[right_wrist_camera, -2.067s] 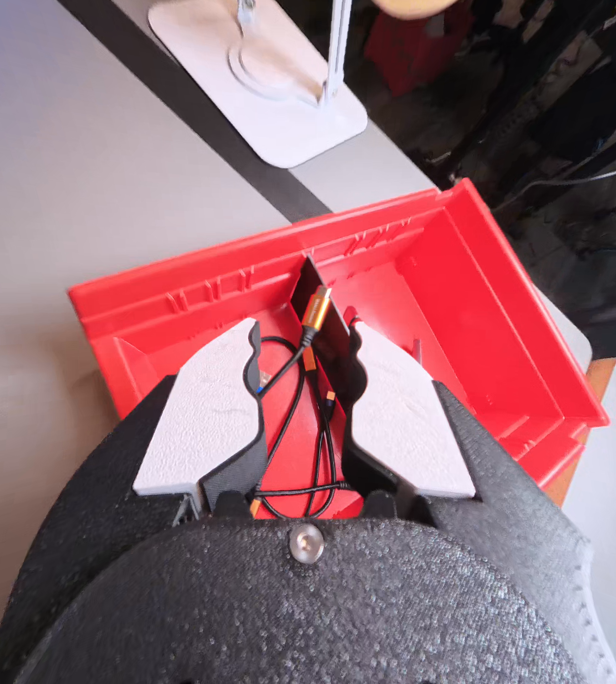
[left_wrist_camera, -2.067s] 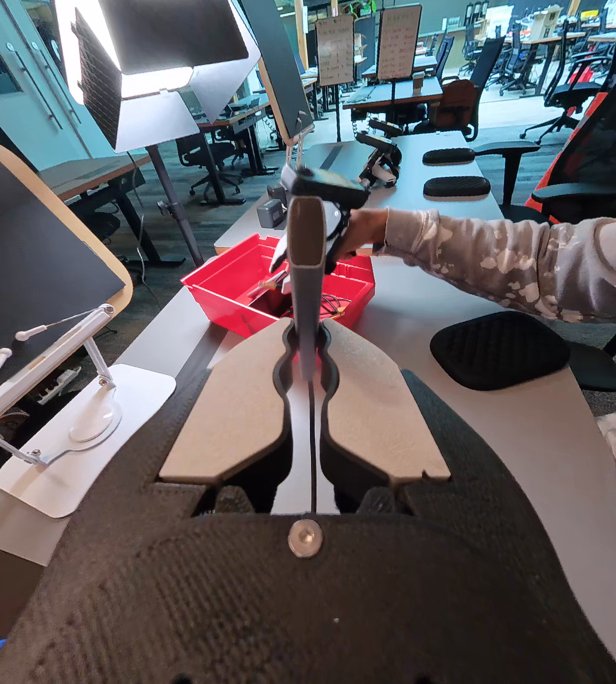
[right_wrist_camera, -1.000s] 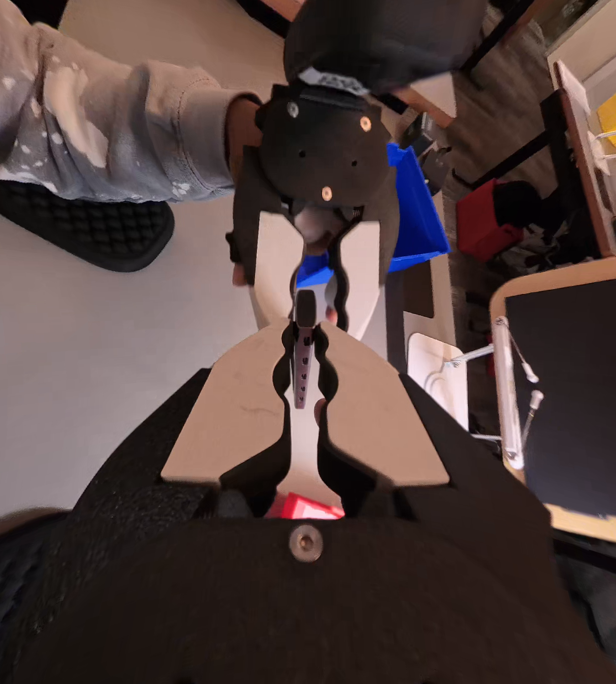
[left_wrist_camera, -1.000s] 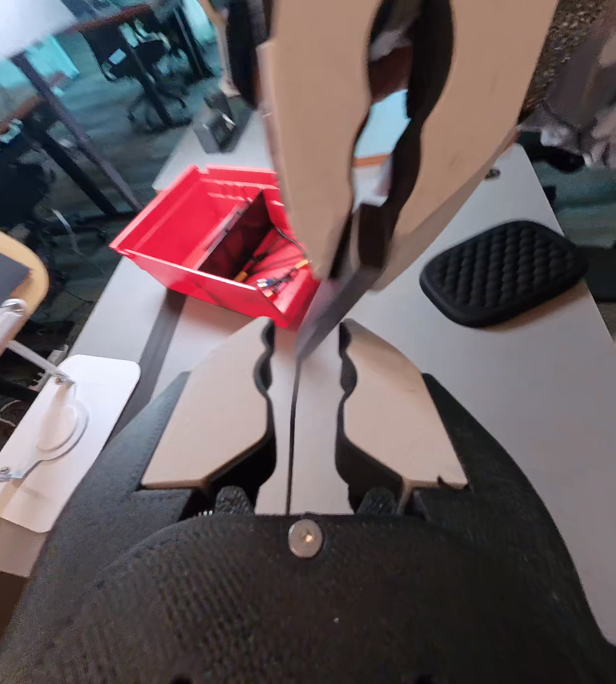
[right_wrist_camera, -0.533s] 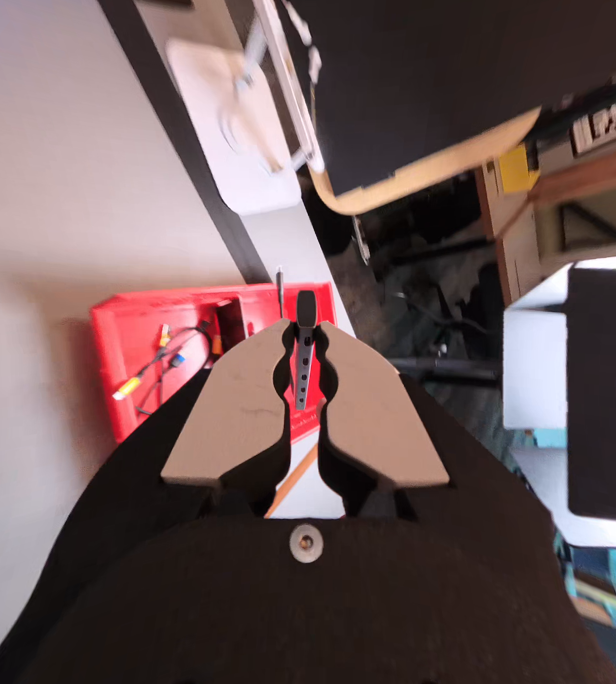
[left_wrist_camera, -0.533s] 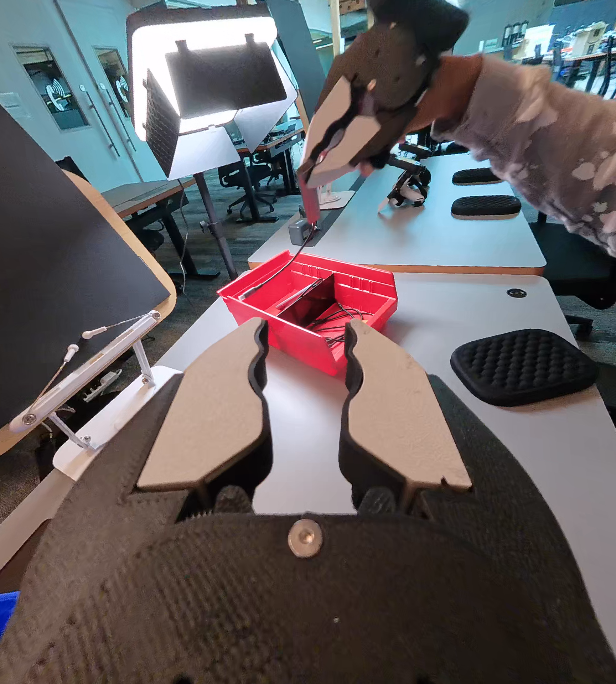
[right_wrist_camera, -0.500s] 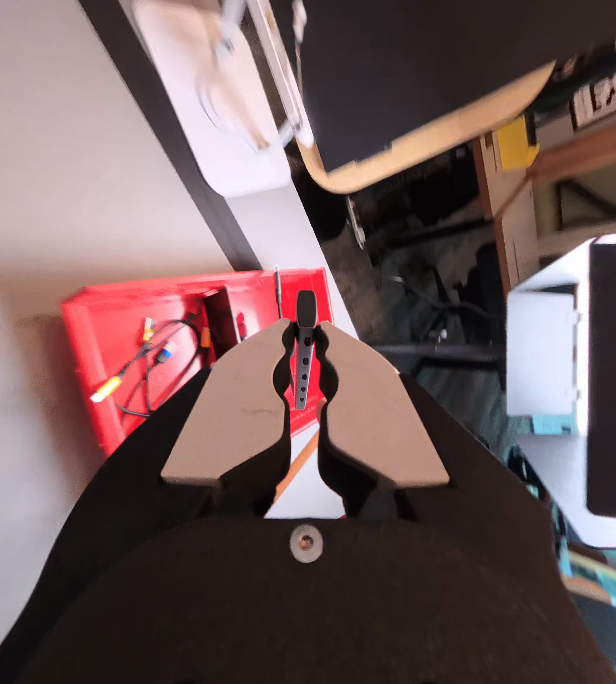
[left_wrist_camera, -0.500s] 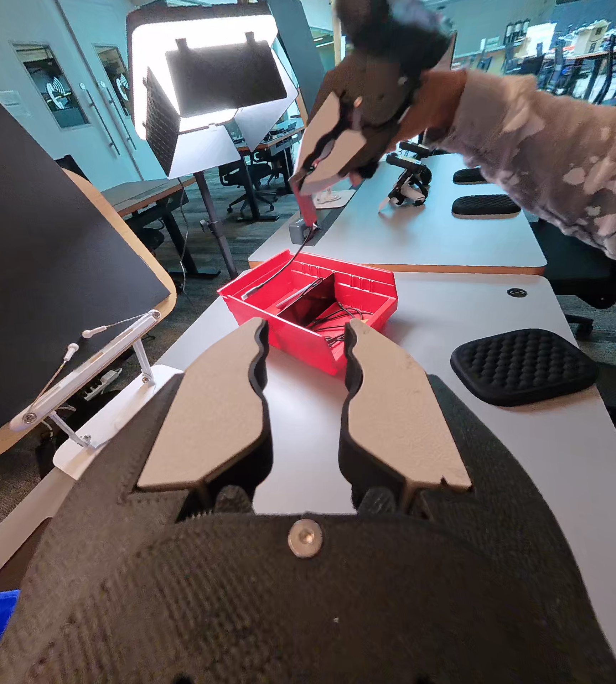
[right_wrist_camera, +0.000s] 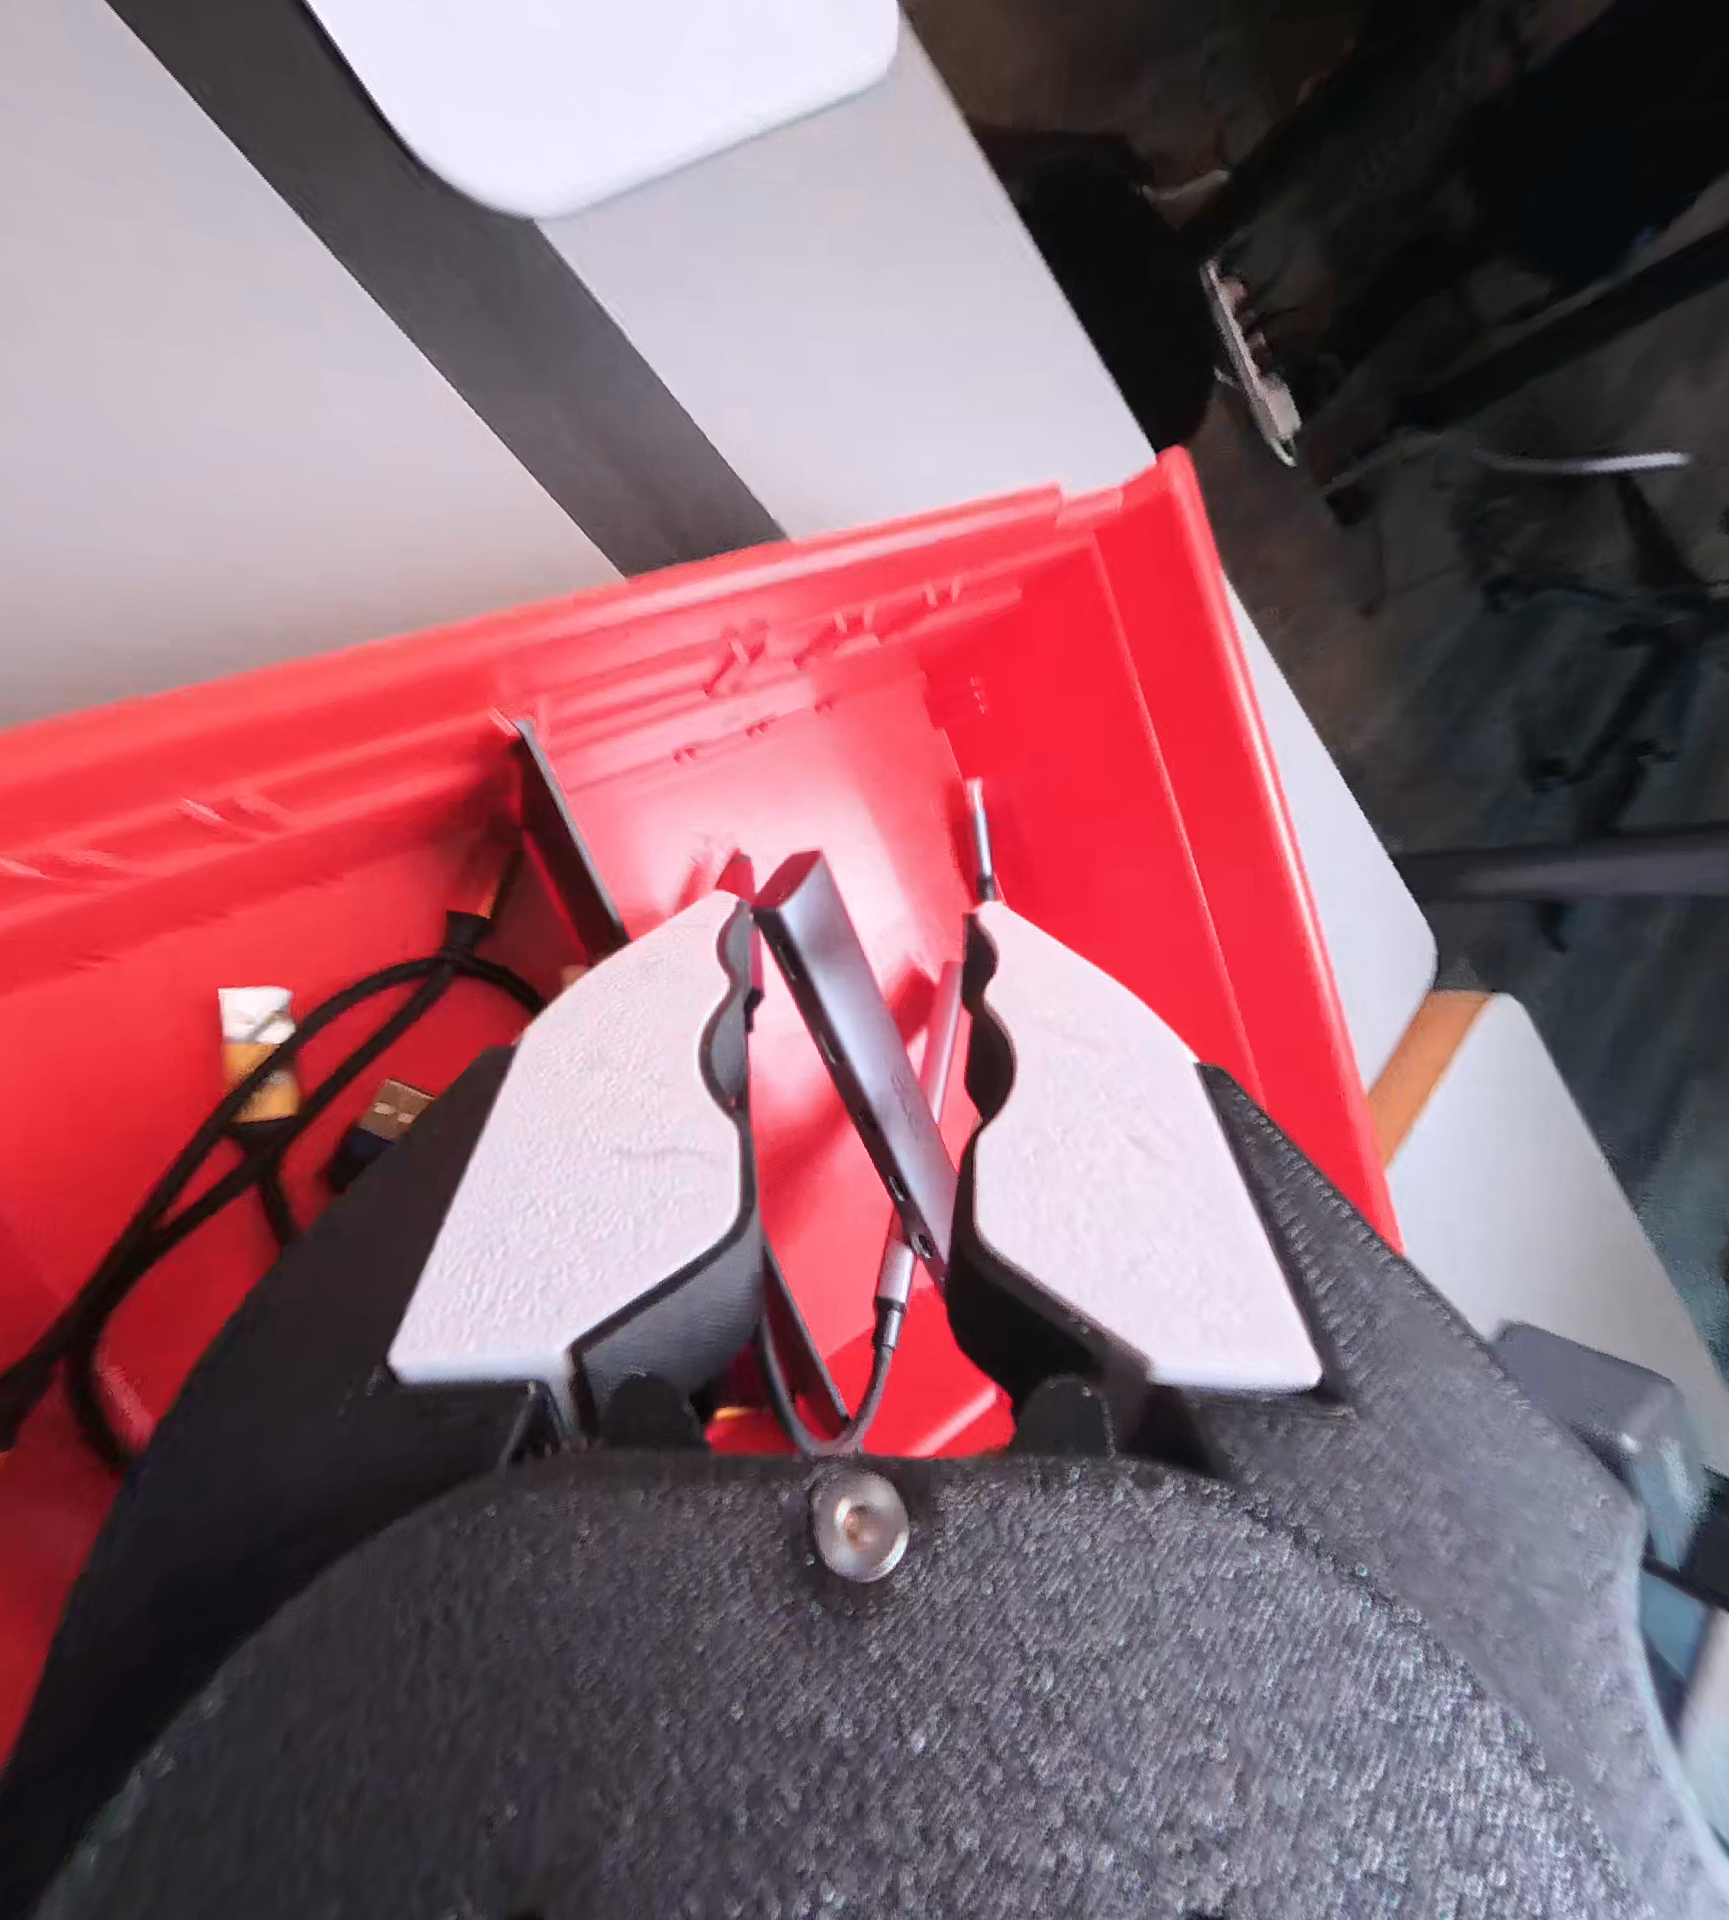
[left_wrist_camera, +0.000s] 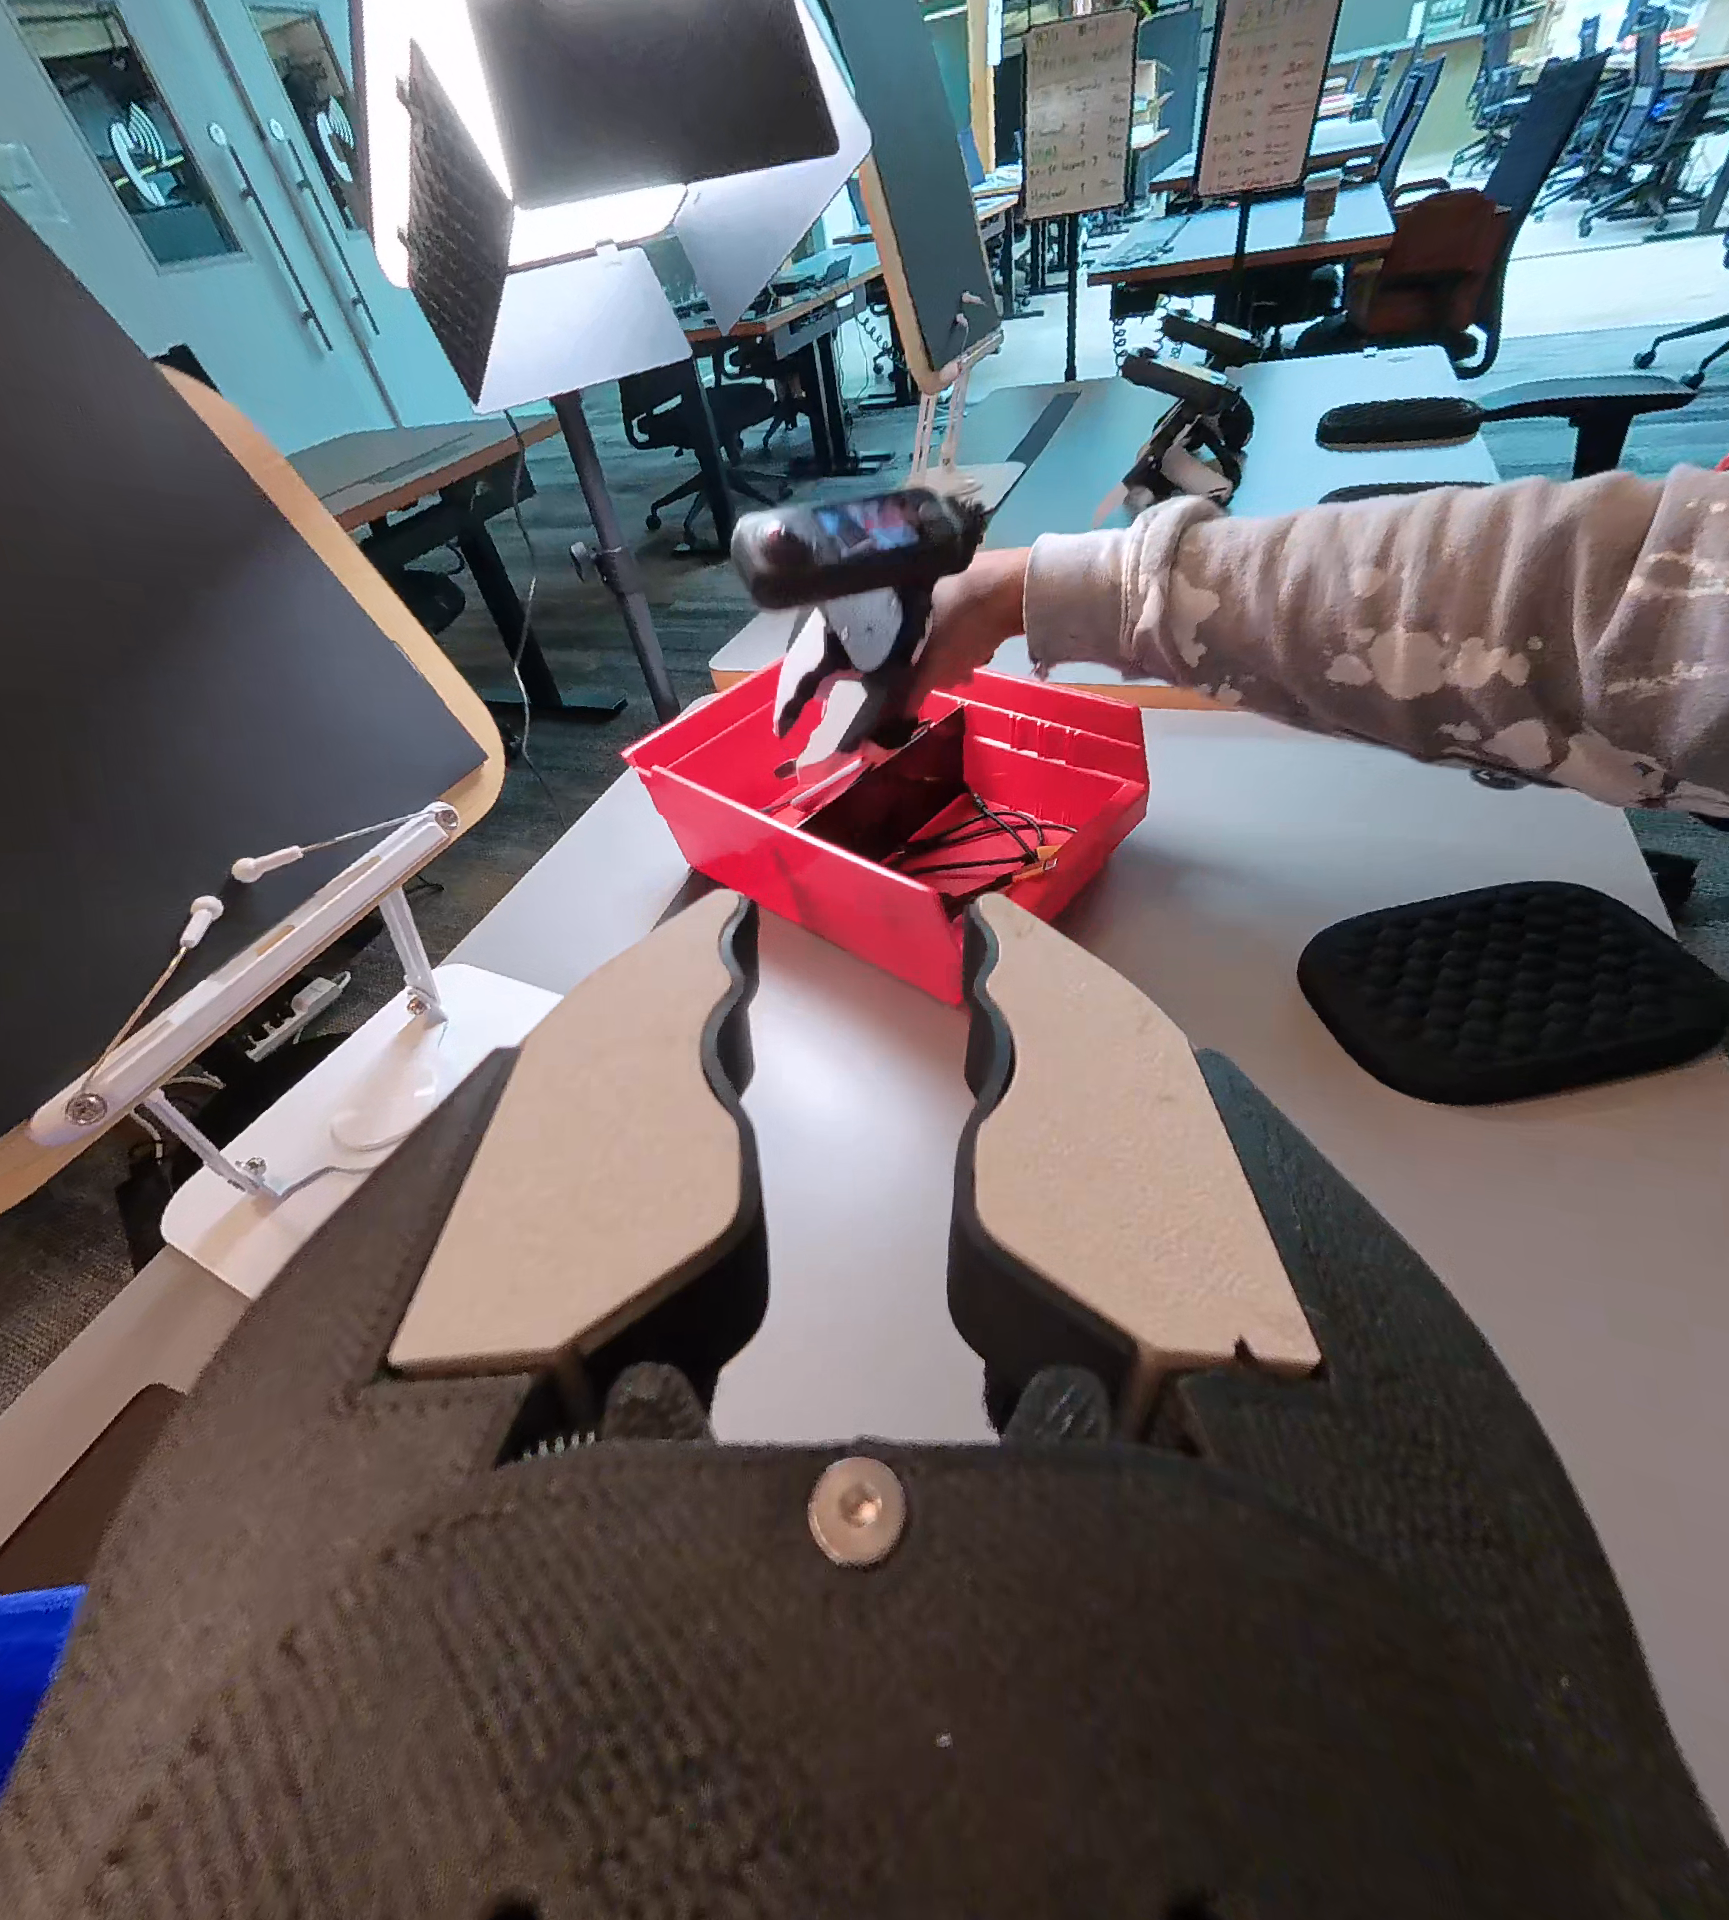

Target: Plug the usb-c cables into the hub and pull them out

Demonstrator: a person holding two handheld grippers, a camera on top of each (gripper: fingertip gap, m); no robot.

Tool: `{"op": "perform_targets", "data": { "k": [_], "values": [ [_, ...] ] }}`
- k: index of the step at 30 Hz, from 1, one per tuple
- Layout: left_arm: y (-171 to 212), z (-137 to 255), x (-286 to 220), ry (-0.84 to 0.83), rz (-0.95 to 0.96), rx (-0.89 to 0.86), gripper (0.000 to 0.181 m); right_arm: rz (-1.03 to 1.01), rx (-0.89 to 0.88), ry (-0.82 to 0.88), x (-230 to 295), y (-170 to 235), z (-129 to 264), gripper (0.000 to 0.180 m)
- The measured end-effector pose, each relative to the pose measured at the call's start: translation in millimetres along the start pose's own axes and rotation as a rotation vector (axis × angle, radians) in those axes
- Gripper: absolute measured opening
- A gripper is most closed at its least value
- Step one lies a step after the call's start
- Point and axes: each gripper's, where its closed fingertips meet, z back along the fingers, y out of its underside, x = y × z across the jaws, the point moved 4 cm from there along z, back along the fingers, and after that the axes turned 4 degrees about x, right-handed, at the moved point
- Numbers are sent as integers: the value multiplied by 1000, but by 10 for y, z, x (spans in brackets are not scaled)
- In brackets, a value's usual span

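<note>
Now we are looking down into the red bin (right_wrist_camera: 1130, 727) with our right gripper (right_wrist_camera: 855, 925), and its fingers are spread apart with nothing squeezed between them. Lying in the bin's right-hand part, under that gap, is the hub (right_wrist_camera: 860, 1039), a thin grey bar pointing from 11 o'clock to 5 o'clock, with its short grey cord (right_wrist_camera: 839, 1392) curling back near 6 o'clock. We are guessing the hub is light, hard and smooth, so it could slip or twist if we pinch only one end. Holding it across its flat sides, near the middle, looks safest, and that keeps the little holes along its edge free. On the other side of the dark divider (right_wrist_camera: 569, 842), at about 9 o'clock, the usb-c cables (right_wrist_camera: 247, 1101) are lying in a loose black tangle. They look soft and floppy, so we are thinking the stiff plug ends are the place to grab. Our left gripper (left_wrist_camera: 855, 914) is waiting low over the grey table (left_wrist_camera: 1462, 1299), fingers wide and empty, with the bin ahead at 12 o'clock.
</note>
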Motion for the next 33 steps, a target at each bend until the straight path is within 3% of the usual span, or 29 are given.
{"op": "perform_targets", "data": {
  "k": [8,15,19,24,29,33],
  "values": [
    [61,-4,79,-27,21,31,38,-105,-522,-76,209,-533,1141,41],
    [94,220,201,-115,58,83,37,-103,-730,12,995,-225,1718,38],
    [217,466,324,-193,92,167,36,-45,-667,90,1427,144,1605,40],
    [501,648,364,-211,129,318,36,122,-405,132,1695,650,1216,43],
    [1263,719,325,-228,131,620,40,253,-182,120,1708,947,892,43],
    [1908,740,335,-212,206,820,48,355,-136,112,1750,835,718,42]
  ]
}}
